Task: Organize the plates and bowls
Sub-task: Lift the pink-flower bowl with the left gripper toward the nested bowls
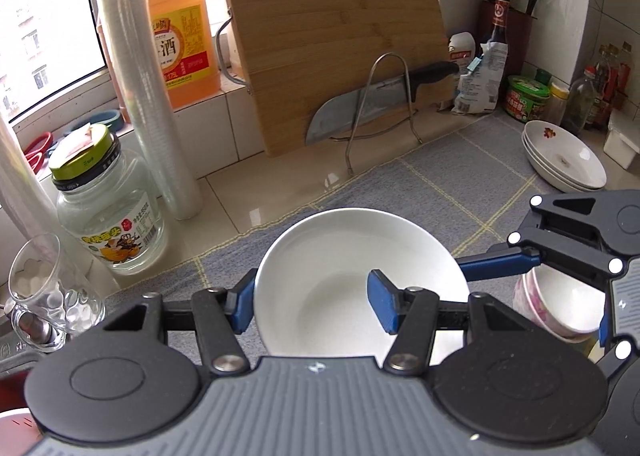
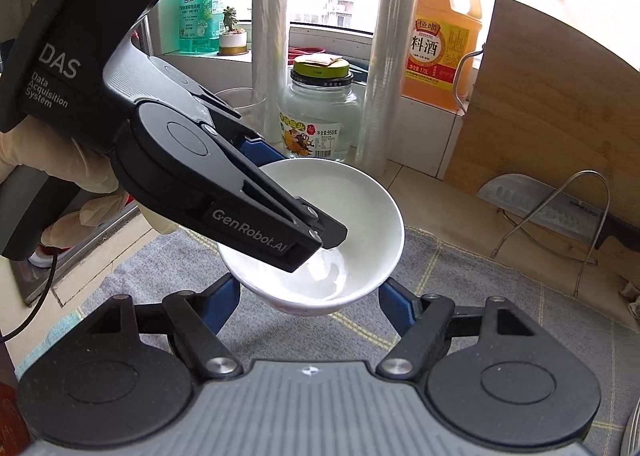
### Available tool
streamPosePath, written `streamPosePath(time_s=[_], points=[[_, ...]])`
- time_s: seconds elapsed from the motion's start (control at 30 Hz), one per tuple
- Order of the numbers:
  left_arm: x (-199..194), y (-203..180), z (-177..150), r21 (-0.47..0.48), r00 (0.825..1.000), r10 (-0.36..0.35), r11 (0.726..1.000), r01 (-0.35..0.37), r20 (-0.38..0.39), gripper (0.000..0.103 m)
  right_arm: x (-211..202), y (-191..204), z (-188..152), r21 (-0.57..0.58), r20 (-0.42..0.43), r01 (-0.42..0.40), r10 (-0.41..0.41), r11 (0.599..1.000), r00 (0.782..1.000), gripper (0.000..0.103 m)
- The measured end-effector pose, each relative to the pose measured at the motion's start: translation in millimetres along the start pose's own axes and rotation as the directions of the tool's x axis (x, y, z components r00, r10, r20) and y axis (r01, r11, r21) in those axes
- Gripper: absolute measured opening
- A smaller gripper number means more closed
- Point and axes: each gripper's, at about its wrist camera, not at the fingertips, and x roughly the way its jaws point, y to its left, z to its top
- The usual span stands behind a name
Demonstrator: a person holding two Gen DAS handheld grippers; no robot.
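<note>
The left gripper (image 1: 314, 306) grips the white bowl (image 1: 352, 256) by its rim; the right gripper (image 1: 568, 288) holds a flowered bowl (image 1: 560, 304) (pink pattern), both above the grey cloth (image 1: 460, 183)

**Two wrist cameras, one shared counter corner**

The left wrist camera rode just behind the left gripper (image 1: 316, 306), looking forward and steeply down, with the white bowl (image 1: 352, 256) close below. The cutting board (image 1: 336, 51) stood farther off at 12 o'clock, and the stacked plates (image 1: 568, 159) at 2 o'clock. The right wrist camera sat behind the right gripper (image 2: 312, 306), angled downward and towards the window, close to the same bowl. Both views shared the bowl, the glass jar (image 1: 108, 215) at 9 o'clock, the yellow jug (image 1: 180, 39), the board and the grey mat (image 1: 440, 191).
</note>
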Motion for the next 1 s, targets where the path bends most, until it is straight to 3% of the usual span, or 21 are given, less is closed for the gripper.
streamPosePath(time_s=[0.37,1.0], points=[[-11.4,-66.1,9.5,0.053,0.999,-0.045,0.998,0.044,0.019,0.057,-55.5,-13.5,-33.1,0.032,0.002,0.031,-0.031,0.999,1.0,0.08],[8.1,-150.6,18.3,0.13,0.988,-0.155,0.979,0.154,-0.002,0.057,-114.6,-51.1,-85.9,0.107,-0.033,0.129,-0.126,0.986,0.991,0.08]])
